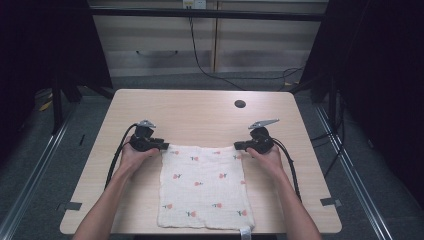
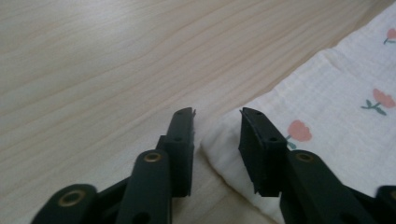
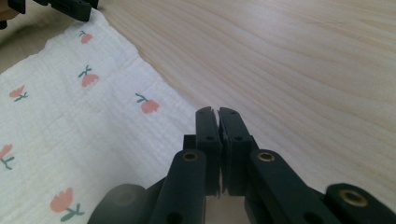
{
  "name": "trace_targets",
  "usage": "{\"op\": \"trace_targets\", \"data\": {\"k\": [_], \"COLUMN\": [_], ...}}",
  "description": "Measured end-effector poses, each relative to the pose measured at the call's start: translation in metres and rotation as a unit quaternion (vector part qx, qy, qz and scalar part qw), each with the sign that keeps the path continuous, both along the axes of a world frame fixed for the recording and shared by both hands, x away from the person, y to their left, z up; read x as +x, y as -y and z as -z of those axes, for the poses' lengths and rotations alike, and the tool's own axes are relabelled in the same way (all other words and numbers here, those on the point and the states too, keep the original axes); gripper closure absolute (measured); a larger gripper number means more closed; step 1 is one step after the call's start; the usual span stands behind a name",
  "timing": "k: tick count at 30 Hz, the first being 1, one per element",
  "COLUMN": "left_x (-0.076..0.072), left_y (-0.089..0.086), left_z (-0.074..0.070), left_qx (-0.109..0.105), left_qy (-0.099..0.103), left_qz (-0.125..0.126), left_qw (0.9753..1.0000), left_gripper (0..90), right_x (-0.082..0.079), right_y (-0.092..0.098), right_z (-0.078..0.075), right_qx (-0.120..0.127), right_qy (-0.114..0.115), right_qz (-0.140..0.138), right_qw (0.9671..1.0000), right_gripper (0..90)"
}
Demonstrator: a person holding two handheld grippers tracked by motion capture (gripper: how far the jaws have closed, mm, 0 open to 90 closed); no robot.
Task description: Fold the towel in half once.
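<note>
While cloth (image 1: 204, 186) lies flat, left gripper (image 2: 217, 130) spread astride far corner for pinch; right gripper (image 3: 218, 126) pressed together at opposite corner, cloth between jaws unconfirmed.

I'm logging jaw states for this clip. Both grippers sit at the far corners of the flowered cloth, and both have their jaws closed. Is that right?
Not quite. The right gripper has its jaws closed, but the left gripper is open: the left gripper view shows a clear gap between its jaws, with the corner of the flowered cloth lying in it. Both do sit at the cloth's far corners.
</note>
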State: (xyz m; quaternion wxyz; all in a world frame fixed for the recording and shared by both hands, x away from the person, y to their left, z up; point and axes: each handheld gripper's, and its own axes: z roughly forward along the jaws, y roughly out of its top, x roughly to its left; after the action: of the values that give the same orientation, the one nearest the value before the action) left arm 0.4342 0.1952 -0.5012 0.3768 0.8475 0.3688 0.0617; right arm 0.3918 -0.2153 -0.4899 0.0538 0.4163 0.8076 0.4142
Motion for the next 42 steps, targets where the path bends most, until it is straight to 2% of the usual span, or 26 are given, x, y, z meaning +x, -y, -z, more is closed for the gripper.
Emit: {"op": "trace_targets", "data": {"k": [2,5,6,7,8,12,14,16,19,21,30,32,35,42], "left_x": [-0.003,-0.006,-0.007,-0.007,-0.008,-0.01,-0.011,-0.012,-0.013,-0.013,-0.013,-0.011,-0.01,-0.009], "left_y": [0.003,0.004,0.004,0.003,0.003,0.0,-0.003,-0.004,-0.008,-0.01,-0.012,-0.013,-0.014,-0.011], "left_z": [-0.001,-0.001,0.0,0.0,0.0,0.0,-0.004,-0.01,-0.02,-0.024,-0.05,-0.057,-0.067,-0.09], "left_qx": [0.019,0.027,0.017,0.019,0.011,0.001,-0.014,-0.026,-0.045,-0.049,-0.091,-0.09,-0.107,-0.099], "left_qy": [0.009,0.017,0.014,0.017,0.014,0.017,0.016,0.024,0.034,0.044,0.061,0.065,0.07,0.09], "left_qz": [0.014,0.016,0.013,0.015,0.012,0.009,0.011,0.007,0.005,0.003,0.006,-0.002,-0.006,-0.003], "left_qw": [0.9997,0.9994,0.9997,0.9996,0.9998,0.9998,0.9997,0.9993,0.9984,0.9978,0.994,0.9938,0.9918,0.991], "left_gripper": [71.0,81.1,84.1,86.1,87.0,88.0,88.0,88.1,88.2,88.1,88.2,88.1,88.1,88.2], "right_x": [0.0,-0.001,-0.001,-0.001,-0.002,-0.002,-0.003,-0.004,-0.004,-0.005,-0.004,-0.002,0.0,0.003], "right_y": [0.0,0.0,-0.001,0.0,0.0,0.002,0.002,0.003,0.006,0.007,0.009,0.009,0.009,0.008], "right_z": [0.001,0.001,0.001,0.001,0.001,-0.001,-0.003,-0.005,-0.009,-0.013,-0.032,-0.037,-0.045,-0.06], "right_qx": [0.0,0.003,0.004,0.005,0.005,0.0,-0.003,0.004,0.005,0.009,0.012,0.013,0.013,0.022], "right_qy": [0.001,-0.001,0.001,0.001,0.0,0.003,0.01,0.011,0.014,0.017,0.034,0.039,0.046,0.064], "right_qz": [0.001,0.002,0.002,0.001,0.002,0.004,0.002,0.004,0.007,0.008,0.002,0.003,0.004,0.008], "right_qw": [1.0,1.0,1.0,1.0,1.0,1.0,0.9999,0.9999,0.9999,0.9998,0.9994,0.9992,0.9989,0.9977], "right_gripper": [87.5,87.5,87.5,87.5,87.5,87.6,87.6,87.6,87.6,87.7,87.8,87.7,87.7,87.8]}}
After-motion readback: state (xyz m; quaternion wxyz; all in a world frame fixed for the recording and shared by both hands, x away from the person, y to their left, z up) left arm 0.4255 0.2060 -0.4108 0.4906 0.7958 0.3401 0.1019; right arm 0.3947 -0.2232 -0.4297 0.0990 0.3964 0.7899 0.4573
